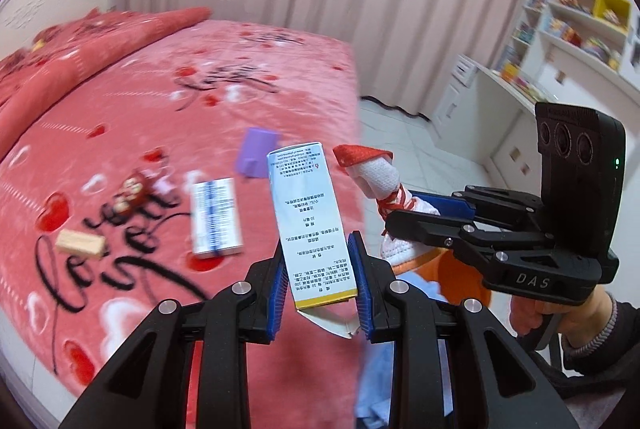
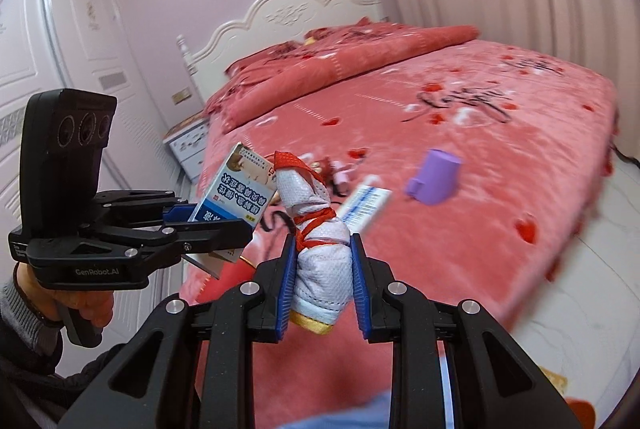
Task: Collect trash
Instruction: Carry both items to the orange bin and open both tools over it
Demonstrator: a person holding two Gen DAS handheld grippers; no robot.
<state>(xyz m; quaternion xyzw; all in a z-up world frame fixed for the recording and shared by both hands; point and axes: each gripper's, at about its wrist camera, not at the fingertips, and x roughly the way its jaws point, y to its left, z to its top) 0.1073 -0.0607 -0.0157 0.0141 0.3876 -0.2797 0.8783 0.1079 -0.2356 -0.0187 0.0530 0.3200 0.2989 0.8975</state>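
Left gripper [image 1: 318,283] clenched on box [image 1: 306,221], gripped near lower end, open flap hanging below fingers. Right gripper [image 2: 322,283] clenched on white cloth bundle [image 2: 320,249] tied with red string. Both items lifted clear of bed [image 1: 280,69], held off its edge, likely for carrying to bin. Orange container [image 1: 448,263] partly visible below right gripper; whether it is bin, cannot tell. Still on bed: second box [image 1: 216,217], purple piece [image 1: 258,157], tan block [image 1: 80,244], brown wrapper [image 1: 134,191].
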